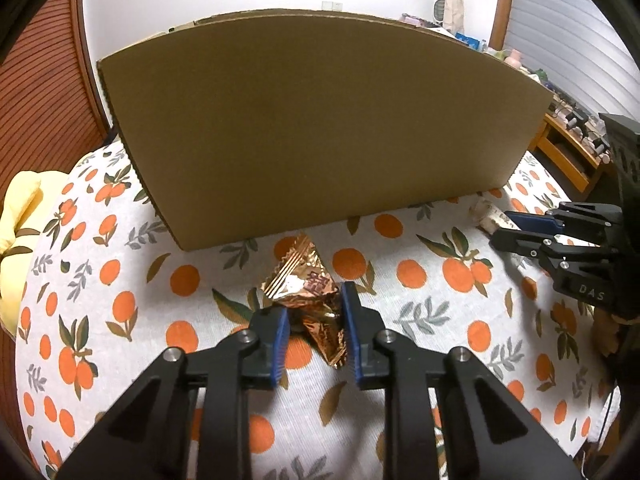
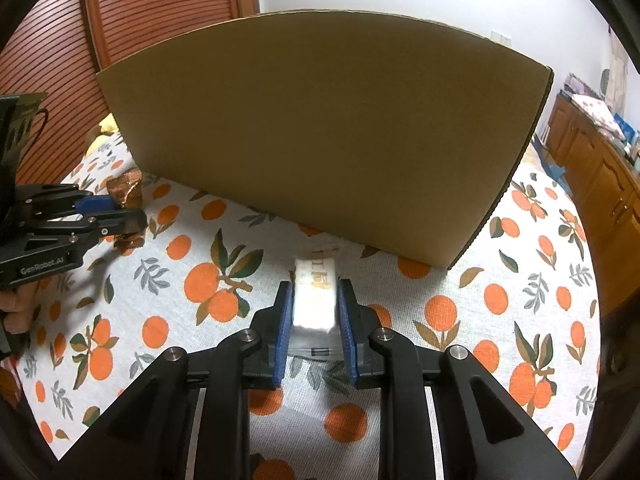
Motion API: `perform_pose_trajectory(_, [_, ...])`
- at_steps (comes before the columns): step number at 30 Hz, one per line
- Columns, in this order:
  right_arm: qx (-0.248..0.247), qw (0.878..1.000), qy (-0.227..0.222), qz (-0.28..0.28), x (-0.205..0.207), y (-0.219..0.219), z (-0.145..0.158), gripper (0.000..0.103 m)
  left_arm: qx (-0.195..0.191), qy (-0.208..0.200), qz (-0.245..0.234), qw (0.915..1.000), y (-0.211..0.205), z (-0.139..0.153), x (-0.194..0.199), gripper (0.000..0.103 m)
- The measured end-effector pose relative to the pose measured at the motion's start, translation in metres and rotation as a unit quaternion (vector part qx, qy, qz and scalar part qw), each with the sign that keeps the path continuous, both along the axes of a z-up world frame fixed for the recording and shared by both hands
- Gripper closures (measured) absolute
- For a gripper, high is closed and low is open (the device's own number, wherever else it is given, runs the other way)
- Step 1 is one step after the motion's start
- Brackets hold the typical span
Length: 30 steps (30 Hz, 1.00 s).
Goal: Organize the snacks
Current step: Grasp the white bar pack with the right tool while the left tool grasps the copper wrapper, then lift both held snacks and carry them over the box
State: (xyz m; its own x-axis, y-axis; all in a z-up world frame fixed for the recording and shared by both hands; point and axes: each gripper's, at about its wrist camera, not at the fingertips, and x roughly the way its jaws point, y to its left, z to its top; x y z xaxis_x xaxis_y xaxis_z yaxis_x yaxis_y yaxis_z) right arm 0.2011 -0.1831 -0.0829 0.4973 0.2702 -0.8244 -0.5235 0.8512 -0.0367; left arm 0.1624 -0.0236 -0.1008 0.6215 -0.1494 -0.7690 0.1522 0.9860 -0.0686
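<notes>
A copper foil snack packet [image 1: 306,292] lies on the orange-print tablecloth between the blue pads of my left gripper [image 1: 314,312]; the jaws close on its crumpled middle. It also shows in the right wrist view [image 2: 127,191], held by the left gripper [image 2: 132,210]. A white wrapped snack bar [image 2: 314,296] sits between the pads of my right gripper [image 2: 314,304], which press its sides. In the left wrist view the right gripper [image 1: 504,226] holds the white bar [image 1: 490,214]. A large cardboard box [image 1: 320,120] stands just behind both, also in the right wrist view [image 2: 320,132].
The tablecloth [image 1: 440,308] covers the table. A yellow cloth [image 1: 20,220] lies at the left edge. A wooden cabinet [image 2: 592,184] stands to the right, slatted wooden doors [image 2: 120,12] behind left.
</notes>
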Motion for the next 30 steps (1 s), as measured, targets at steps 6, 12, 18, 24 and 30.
perform_pose_trajectory(6, [0.005, 1.000, 0.002, 0.002, -0.009, 0.003, 0.002, 0.083, 0.002, -0.008, -0.005, 1.0000, 0.004, 0.009, -0.016, 0.081])
perform_pose_trajectory(12, [0.012, 1.000, -0.007, 0.000, -0.022, 0.000, 0.012, 0.083, 0.005, -0.027, -0.007, 0.9996, 0.008, 0.030, -0.025, 0.081])
perform_pose_trajectory(18, [0.020, 0.999, -0.025, -0.001, -0.034, -0.005, 0.030, 0.083, 0.006, -0.054, -0.010, 0.9985, 0.002, 0.056, -0.031, 0.081])
perform_pose_trajectory(24, [0.026, 0.999, -0.043, 0.001, -0.046, -0.003, 0.046, 0.083, 0.006, -0.071, -0.014, 0.9973, -0.003, 0.068, -0.039, 0.081])
perform_pose_trajectory(30, [0.031, 0.998, -0.053, 0.002, -0.055, -0.004, 0.057, 0.083, 0.005, -0.085, -0.015, 0.9963, -0.006, 0.080, -0.048, 0.081])
